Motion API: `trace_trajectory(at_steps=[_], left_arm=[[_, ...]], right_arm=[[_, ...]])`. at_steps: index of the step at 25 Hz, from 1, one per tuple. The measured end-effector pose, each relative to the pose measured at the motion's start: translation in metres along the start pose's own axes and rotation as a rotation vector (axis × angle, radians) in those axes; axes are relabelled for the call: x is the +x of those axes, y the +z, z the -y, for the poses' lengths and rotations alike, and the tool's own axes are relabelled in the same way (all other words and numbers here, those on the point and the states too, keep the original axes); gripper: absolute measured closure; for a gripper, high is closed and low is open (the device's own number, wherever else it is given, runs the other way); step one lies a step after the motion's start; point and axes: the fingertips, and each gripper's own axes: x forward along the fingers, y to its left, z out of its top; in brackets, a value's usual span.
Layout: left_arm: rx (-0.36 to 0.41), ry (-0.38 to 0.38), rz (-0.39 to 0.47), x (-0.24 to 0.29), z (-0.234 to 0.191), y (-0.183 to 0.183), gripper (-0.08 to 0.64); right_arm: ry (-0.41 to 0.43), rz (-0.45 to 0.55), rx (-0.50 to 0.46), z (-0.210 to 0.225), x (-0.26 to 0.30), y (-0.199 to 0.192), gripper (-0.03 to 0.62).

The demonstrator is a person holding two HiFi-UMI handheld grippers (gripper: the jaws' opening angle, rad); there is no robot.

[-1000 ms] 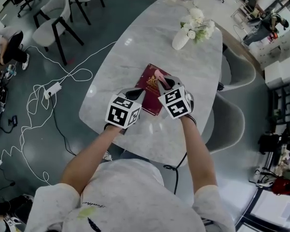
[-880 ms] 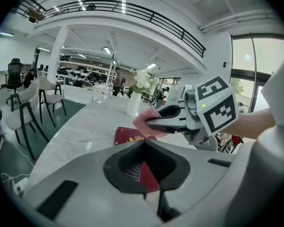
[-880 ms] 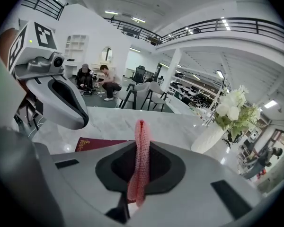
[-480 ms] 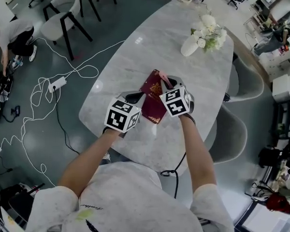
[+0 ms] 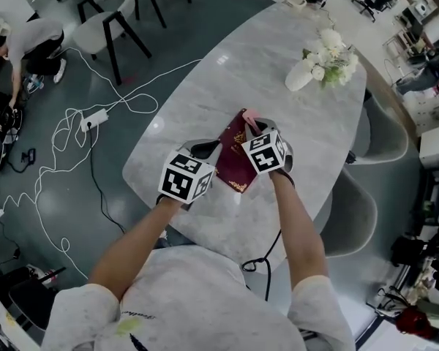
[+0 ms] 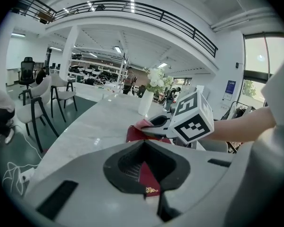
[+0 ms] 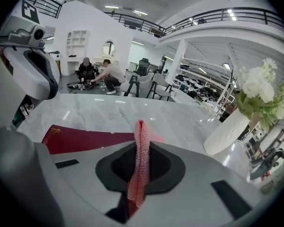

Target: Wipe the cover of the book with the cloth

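- the left gripper [image 5: 207, 149] is clamped on the near edge of the book [image 5: 236, 159]. the book reaches away from it across the table [image 5: 227, 64] toward the right gripper [image 5: 250, 128].
- the right gripper is closed on the cloth [image 5: 247, 114], which sticks out past its jaws over the book's far end.
- the left gripper view alone shows the thin dark-red edge of the book [image 6: 146, 179] pinched between the black pads, with a small gold emblem on it. it also shows the right gripper [image 6: 157, 126] side-on above the cover.
- the right gripper view alone shows the cloth [image 7: 140, 162] standing as a narrow upright strip between the jaws, and the book [image 7: 85, 138] flat and low to its left.
- the head view alone shows both grippers side by side near the table's near edge.
- the cloth is pink with a fine mesh weave. the book cover is smooth maroon with gold ornament at one corner.
- the table is oval, glossy grey-white marble.
- a white rounded vase [image 7: 226, 130] with pale flowers [image 7: 262, 91] stands well beyond the book.
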Motion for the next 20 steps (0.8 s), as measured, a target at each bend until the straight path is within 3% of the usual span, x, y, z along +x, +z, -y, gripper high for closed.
trace_trajectory(at_steps=[20], left_arm=[[-0.013, 0.009, -0.006, -0.0024, -0.0045, -0.0058, 0.554]], right_arm=[[0.032, -0.019, 0.019, -0.0105, 0.0081, -0.0061, 0.572]])
